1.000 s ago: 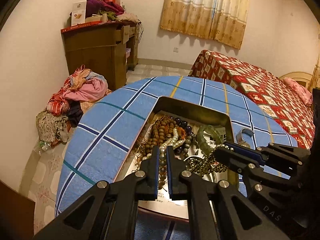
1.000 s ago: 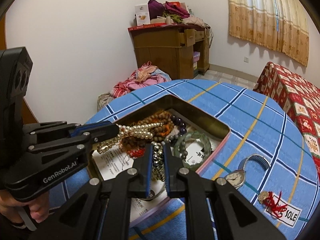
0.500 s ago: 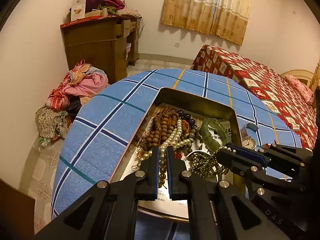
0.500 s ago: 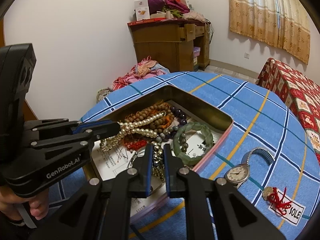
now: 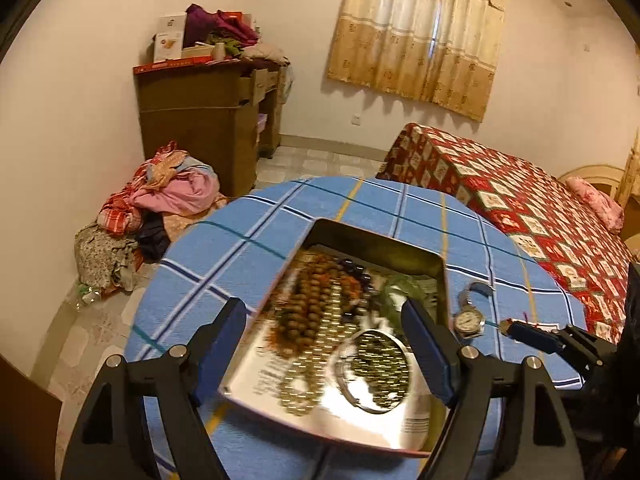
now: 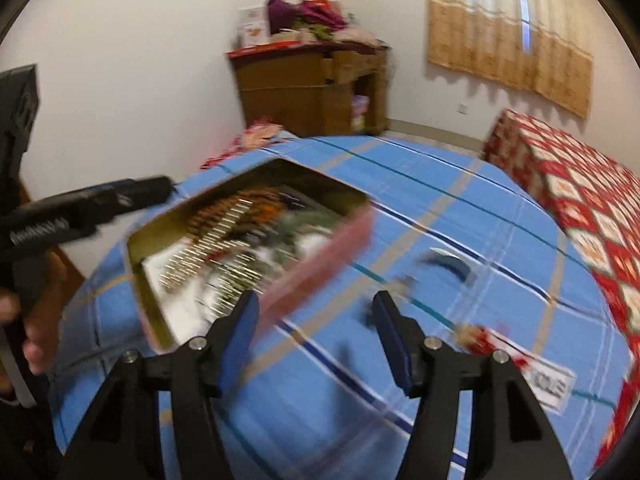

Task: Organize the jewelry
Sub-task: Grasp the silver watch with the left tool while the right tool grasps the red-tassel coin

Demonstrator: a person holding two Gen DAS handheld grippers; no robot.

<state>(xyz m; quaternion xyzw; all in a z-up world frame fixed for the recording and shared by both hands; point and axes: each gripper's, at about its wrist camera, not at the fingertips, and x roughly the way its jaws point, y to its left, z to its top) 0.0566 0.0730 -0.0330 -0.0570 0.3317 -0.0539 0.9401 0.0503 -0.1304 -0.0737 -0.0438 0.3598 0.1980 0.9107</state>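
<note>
A metal tin (image 5: 400, 246) on the blue checked table holds brown wooden beads (image 5: 310, 304), pearls, dark beads and a green bangle (image 5: 404, 288); the tin also shows, blurred, in the right wrist view (image 6: 148, 280). My left gripper (image 5: 324, 348) is open and empty, its blue pads wide apart above the tin's near end. My right gripper (image 6: 316, 340) is open and empty over the cloth just right of the tin. A pocket watch (image 5: 468, 320) and a red tasselled charm (image 6: 476, 336) lie on the cloth right of the tin.
A white label (image 6: 550, 386) lies by the charm. A red patterned bed (image 5: 520, 200) stands right of the table. A wooden dresser (image 5: 208, 120) and a clothes pile (image 5: 160, 200) are on the far left. The table edge curves near on the left.
Both grippers were shut on bead strands over the tin; now both are open and empty, the strands lie in the tin, and the right gripper has swung right.
</note>
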